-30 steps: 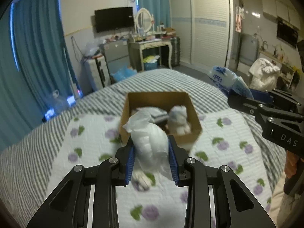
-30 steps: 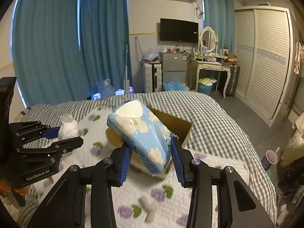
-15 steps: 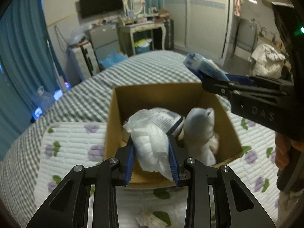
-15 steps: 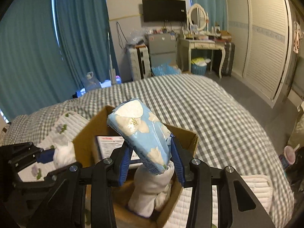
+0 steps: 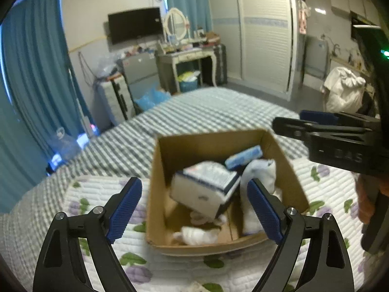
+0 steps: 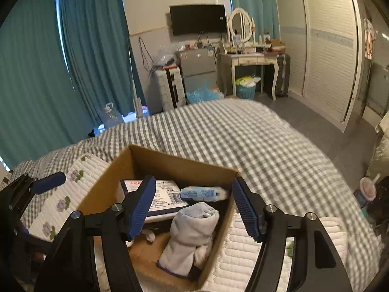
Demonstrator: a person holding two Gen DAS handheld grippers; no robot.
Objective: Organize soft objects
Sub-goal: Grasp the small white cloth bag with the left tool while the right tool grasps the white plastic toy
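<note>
An open cardboard box (image 5: 287,168) (image 6: 102,189) stands on the bed. Inside lie a white and navy packet (image 5: 206,189) (image 6: 163,199), a blue tissue pack (image 5: 244,157) (image 6: 204,193), a rolled pale cloth (image 5: 257,185) (image 6: 192,233) and a crumpled white cloth (image 5: 197,234) at the near wall. My left gripper (image 5: 194,209) is open and empty over the box's near side. My right gripper (image 6: 194,206) is open and empty above the box; it also shows in the left wrist view (image 5: 328,131).
The box rests on a white quilted mat with purple flowers (image 5: 97,194) (image 6: 243,255) over a grey checked bedspread (image 5: 194,112) (image 6: 243,136). Teal curtains, a dressing table (image 6: 248,60) and wardrobe doors stand beyond the bed. A cup (image 6: 367,192) stands on the floor at right.
Both grippers opened. The white cloth dropped from my left gripper into the box, and the blue tissue pack dropped from my right gripper into the box. Both grippers moved over the box.
</note>
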